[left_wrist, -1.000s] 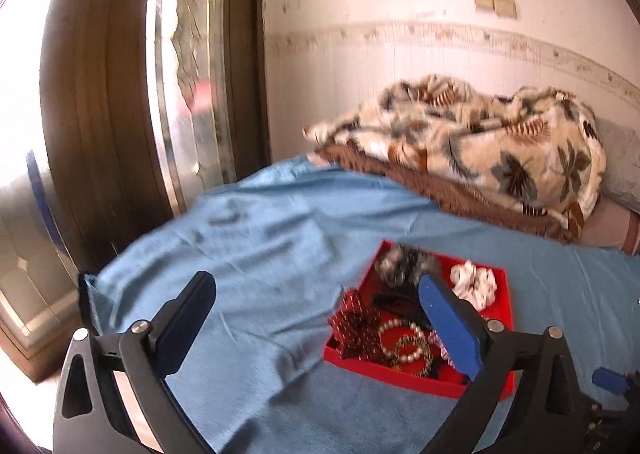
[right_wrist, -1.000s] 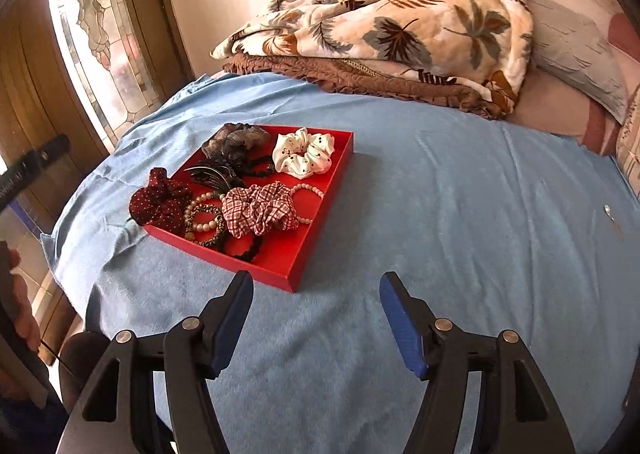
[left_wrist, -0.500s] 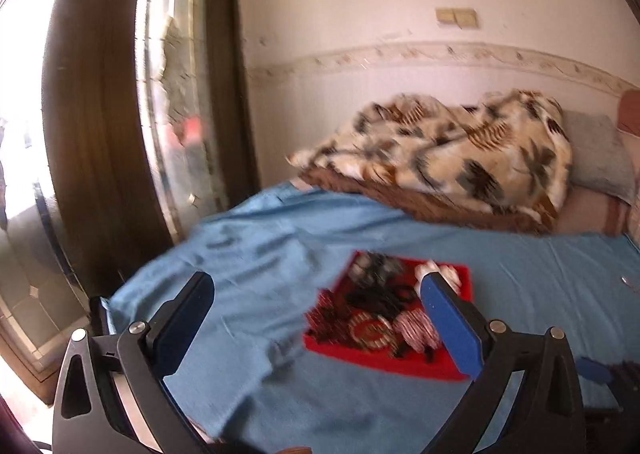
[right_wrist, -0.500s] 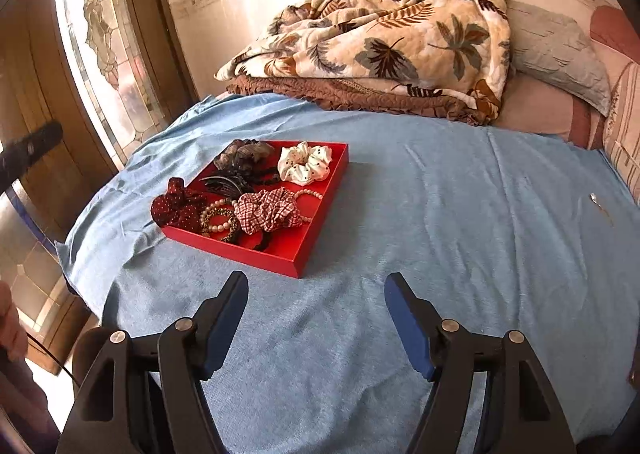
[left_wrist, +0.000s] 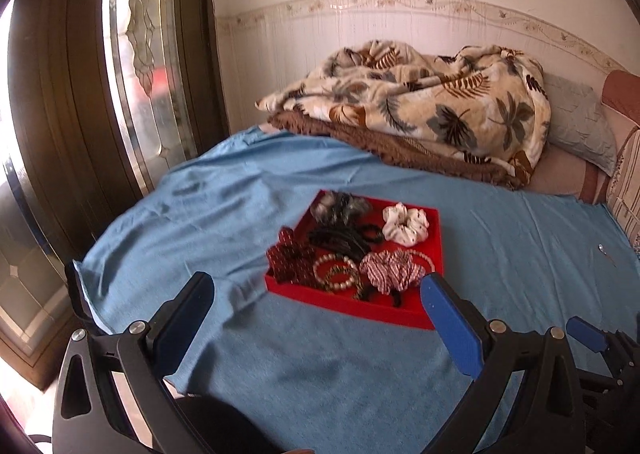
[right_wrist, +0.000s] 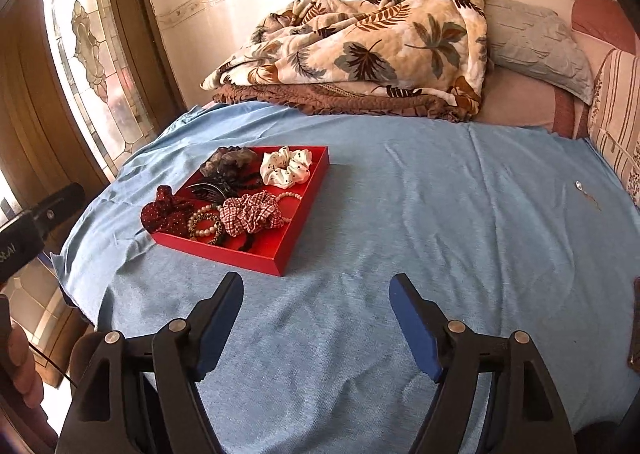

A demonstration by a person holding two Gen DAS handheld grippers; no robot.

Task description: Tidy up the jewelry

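Red tray (right_wrist: 280, 250), on blue bedspread (right_wrist: 400, 214): holds scrunchies, bead bracelets (right_wrist: 206, 224), hair clips. Left claw (left_wrist: 316, 306) and right claw (right_wrist: 316, 314): both released, empty, now drawn farther back from tray. Fits sorting finished or pending.

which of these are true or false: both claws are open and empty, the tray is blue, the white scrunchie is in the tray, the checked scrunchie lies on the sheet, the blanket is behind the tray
1. Both claws are open and empty. True: the left claw and the right claw hold nothing.
2. The tray is blue. False: it is red; the sheet under it is blue.
3. The white scrunchie is in the tray. True.
4. The checked scrunchie lies on the sheet. False: it is inside the tray.
5. The blanket is behind the tray. True.
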